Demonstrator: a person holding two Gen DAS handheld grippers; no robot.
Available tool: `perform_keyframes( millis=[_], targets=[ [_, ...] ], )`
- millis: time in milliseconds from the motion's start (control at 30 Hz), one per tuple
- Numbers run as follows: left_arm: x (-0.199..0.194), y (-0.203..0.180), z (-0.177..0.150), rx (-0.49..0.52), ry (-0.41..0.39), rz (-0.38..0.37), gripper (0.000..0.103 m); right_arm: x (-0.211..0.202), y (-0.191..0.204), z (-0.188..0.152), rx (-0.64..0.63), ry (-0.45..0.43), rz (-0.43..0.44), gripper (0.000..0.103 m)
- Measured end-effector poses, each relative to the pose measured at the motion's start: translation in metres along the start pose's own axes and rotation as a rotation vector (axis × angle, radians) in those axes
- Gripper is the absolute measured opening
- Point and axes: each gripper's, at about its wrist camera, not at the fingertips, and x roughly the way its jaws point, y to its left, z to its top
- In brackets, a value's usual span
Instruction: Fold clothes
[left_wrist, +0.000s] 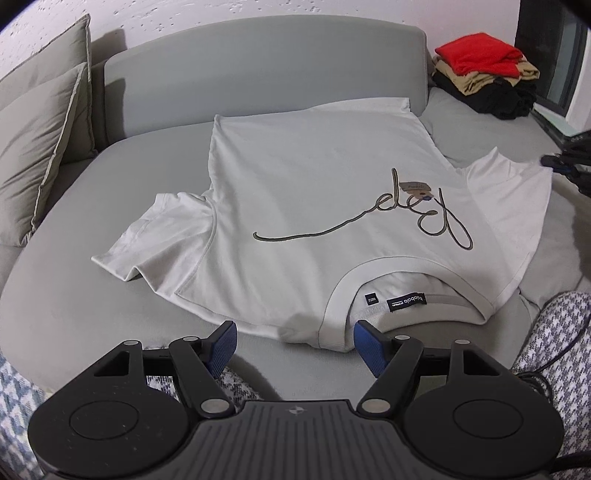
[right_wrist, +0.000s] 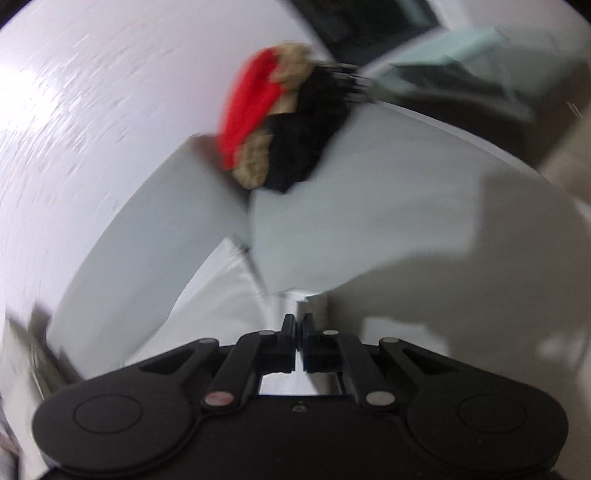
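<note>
A white T-shirt (left_wrist: 314, 192) with a dark script print lies spread flat on the grey sofa seat (left_wrist: 92, 295), collar towards me. My left gripper (left_wrist: 291, 338) is open and empty, its blue pads just short of the collar edge. My right gripper (right_wrist: 299, 319) has its fingers pressed together on a white fold of the T-shirt (right_wrist: 306, 297); that view is motion-blurred. In the left wrist view the right gripper (left_wrist: 554, 162) shows at the far right edge, at the shirt's right sleeve (left_wrist: 517, 184).
A stack of folded clothes (left_wrist: 484, 70), red on top of tan and black, sits at the sofa's back right; it also shows blurred in the right wrist view (right_wrist: 280, 118). Grey cushions (left_wrist: 37, 140) lean at the left. A houndstooth cloth (left_wrist: 554, 332) lies near right.
</note>
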Motion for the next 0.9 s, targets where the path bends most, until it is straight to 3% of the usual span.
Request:
perform_keyframes(
  millis=[167, 267, 333, 400, 500, 633, 700, 867, 900],
  targets=[
    [0.001, 0.008, -0.004, -0.022, -0.003, -0.030, 0.070, 0.001, 0.070, -0.038, -0.328, 0.068, 0.027, 0.003],
    [0.000, 0.014, -0.005, -0.032, -0.010, -0.033, 0.070, 0.010, 0.093, -0.066, -0.443, 0.164, 0.045, 0.005],
    [0.000, 0.017, -0.006, -0.037, -0.014, -0.029, 0.070, 0.016, 0.091, -0.081, -0.425, 0.257, 0.058, 0.011],
    [0.000, 0.021, -0.007, -0.042, -0.015, -0.021, 0.070, 0.018, 0.083, -0.090, -0.379, 0.336, 0.077, 0.025],
    [0.004, 0.025, -0.006, -0.060, -0.003, -0.017, 0.070, 0.007, 0.064, -0.079, -0.278, 0.321, 0.089, 0.031],
    [0.007, 0.019, -0.004, -0.048, 0.013, -0.005, 0.069, 0.005, 0.043, -0.043, -0.176, 0.217, -0.010, 0.029],
    [0.007, 0.012, -0.004, -0.026, 0.013, -0.001, 0.069, 0.018, 0.041, -0.034, -0.194, 0.234, -0.055, 0.022],
    [0.007, 0.003, -0.005, 0.013, 0.014, 0.023, 0.070, 0.063, 0.049, -0.056, -0.364, 0.338, -0.188, 0.023],
    [0.008, 0.002, -0.005, 0.016, 0.015, 0.028, 0.070, 0.065, 0.048, -0.063, -0.394, 0.344, -0.222, 0.015]
  ],
)
